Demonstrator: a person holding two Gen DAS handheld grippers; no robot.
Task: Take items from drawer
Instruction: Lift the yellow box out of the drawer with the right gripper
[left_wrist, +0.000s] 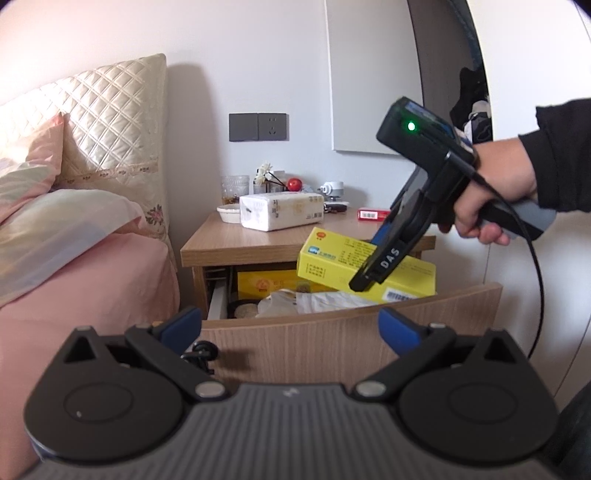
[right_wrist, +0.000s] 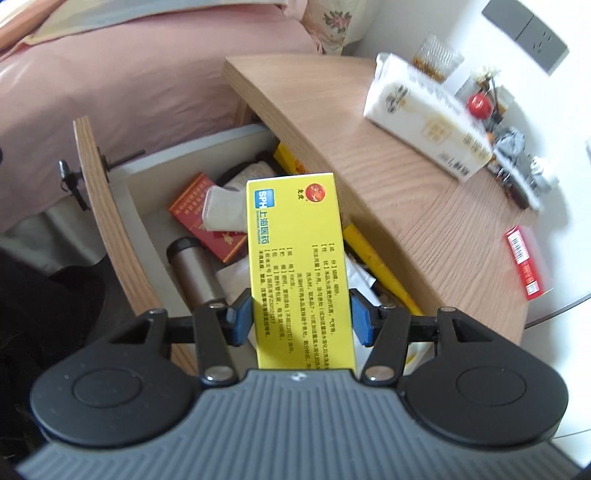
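Yellow cardboard is filling the middle of the left wrist view: a yellow box (left_wrist: 369, 266) is hanging tilted above the open drawer (left_wrist: 332, 332), clamped in the right gripper (left_wrist: 369, 280), which a hand (left_wrist: 495, 199) in a black sleeve is holding by its handle. The box is sitting clear of the drawer's contents, in front of the nightstand (left_wrist: 258, 240) edge. Below, the left gripper (left_wrist: 291, 325) is showing its 2 blue pads spread wide with nothing between them, hovering just before the drawer front. On the nightstand top a tissue pack (left_wrist: 280, 210), a white bowl (left_wrist: 229, 213) and a red packet (left_wrist: 373, 213) are lying, and a pink bed (left_wrist: 81, 280) is standing to the left.

Looking through the right wrist view, the right gripper (right_wrist: 300, 317) is pressing its 2 blue pads against the long sides of the yellow box (right_wrist: 295, 258), which is pointing away from the camera over the drawer (right_wrist: 110, 229). Under it, inside the drawer, a red box (right_wrist: 199, 221), a folded white cloth (right_wrist: 221, 210) resting on that box, and a metal cylinder (right_wrist: 192, 273) are lying. The tissue pack (right_wrist: 424, 118) and red packet (right_wrist: 524, 266) are showing on the nightstand (right_wrist: 388, 192).
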